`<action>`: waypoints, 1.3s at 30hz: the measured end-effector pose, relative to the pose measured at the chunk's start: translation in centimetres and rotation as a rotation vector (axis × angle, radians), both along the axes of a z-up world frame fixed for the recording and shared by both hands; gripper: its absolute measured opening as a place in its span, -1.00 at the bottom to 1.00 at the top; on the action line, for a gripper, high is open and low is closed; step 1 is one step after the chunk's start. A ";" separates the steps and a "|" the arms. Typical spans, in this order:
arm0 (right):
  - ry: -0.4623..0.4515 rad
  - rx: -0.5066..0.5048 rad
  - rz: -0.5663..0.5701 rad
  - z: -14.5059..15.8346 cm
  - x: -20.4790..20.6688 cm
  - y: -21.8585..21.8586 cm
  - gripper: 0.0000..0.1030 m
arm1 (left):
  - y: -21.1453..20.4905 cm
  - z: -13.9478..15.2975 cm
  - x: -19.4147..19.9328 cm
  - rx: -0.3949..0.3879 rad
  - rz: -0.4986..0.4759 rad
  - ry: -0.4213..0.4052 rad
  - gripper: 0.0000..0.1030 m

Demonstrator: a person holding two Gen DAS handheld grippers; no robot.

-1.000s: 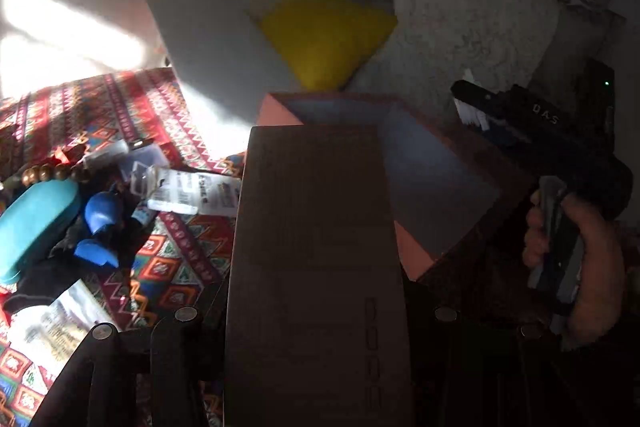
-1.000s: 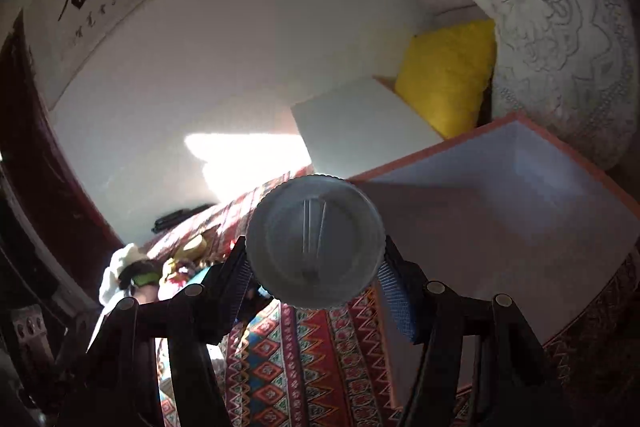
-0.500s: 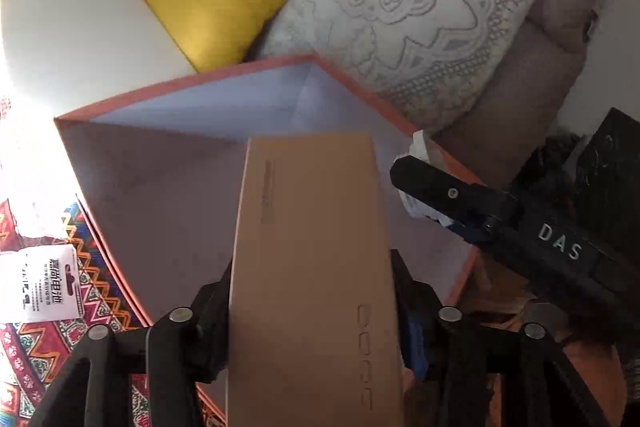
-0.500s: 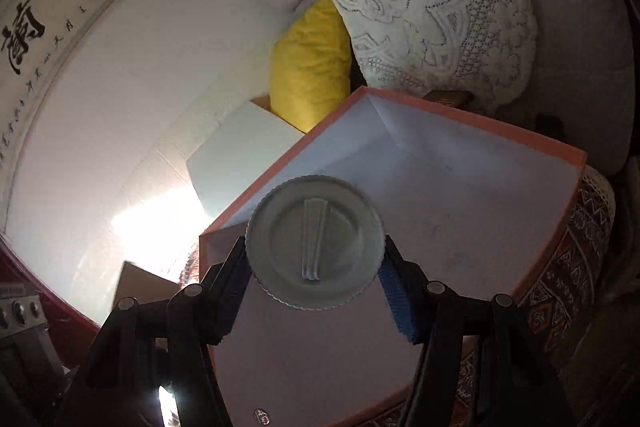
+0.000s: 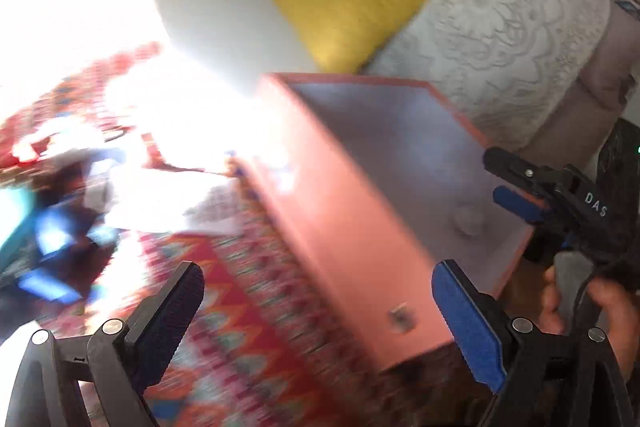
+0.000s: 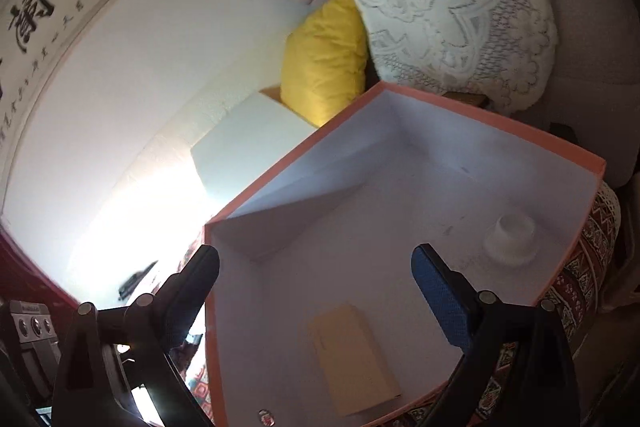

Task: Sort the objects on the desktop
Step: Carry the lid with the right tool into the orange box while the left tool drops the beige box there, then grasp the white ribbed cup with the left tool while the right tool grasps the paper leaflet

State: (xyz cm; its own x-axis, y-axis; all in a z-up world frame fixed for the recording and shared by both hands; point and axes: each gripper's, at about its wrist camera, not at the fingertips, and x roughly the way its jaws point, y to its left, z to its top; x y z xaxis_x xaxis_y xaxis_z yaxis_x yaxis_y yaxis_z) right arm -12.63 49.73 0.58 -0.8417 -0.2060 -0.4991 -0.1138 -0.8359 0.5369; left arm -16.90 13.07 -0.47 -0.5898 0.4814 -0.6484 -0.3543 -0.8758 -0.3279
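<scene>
An orange box (image 6: 472, 107) with a white inside stands open on the patterned cloth. A flat tan case (image 6: 354, 359) lies on its floor near the front wall. A small white jar (image 6: 510, 237) sits at the box's right side, faintly seen as the white jar (image 5: 468, 219) in the blurred left wrist view. My right gripper (image 6: 316, 281) hovers open above the box with nothing in it. My left gripper (image 5: 318, 301) is open and empty, over the cloth beside the orange box (image 5: 344, 211). The right gripper (image 5: 516, 187) appears at that view's right edge, held by a hand (image 5: 580, 303).
Left of the box, several blurred blue and teal objects (image 5: 52, 227) and a white packet (image 5: 208, 207) lie on the red patterned cloth (image 5: 248, 339). A yellow cushion (image 5: 344, 11), a white block (image 5: 224, 23) and a lace pillow (image 6: 440, 7) stand behind the box.
Both grippers have opened and let go: the tan case and the white jar now lie inside the box. My left gripper has swung left, away from over the box.
</scene>
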 end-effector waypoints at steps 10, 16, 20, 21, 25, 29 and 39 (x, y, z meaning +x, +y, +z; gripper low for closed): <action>-0.047 0.278 0.470 -1.7 -0.4 -21.7 0.93 | -19.4 -3.7 6.4 -0.105 0.298 0.039 0.98; -0.214 0.455 0.687 -8.0 -1.8 -34.2 0.93 | -23.8 -8.3 6.8 -0.137 0.306 -0.066 0.98; -0.236 0.488 0.719 -9.5 -2.8 -36.6 0.93 | -25.7 -11.1 7.5 -0.182 0.306 -0.137 0.98; -0.241 0.496 0.727 -9.8 -3.1 -37.2 0.93 | -26.1 -11.6 7.6 -0.177 0.308 -0.154 0.98; -0.262 0.528 0.759 -11.3 -4.1 -39.6 0.93 | -27.5 -13.5 8.0 -0.151 0.313 -0.217 0.98; -0.284 0.561 0.790 -12.7 -5.2 -42.0 0.93 | -27.7 -14.4 8.0 -0.141 0.296 -0.236 0.98; -0.369 0.367 0.803 -14.1 -7.5 -41.6 0.90 | -24.7 -14.1 7.8 -0.169 0.232 -0.209 0.98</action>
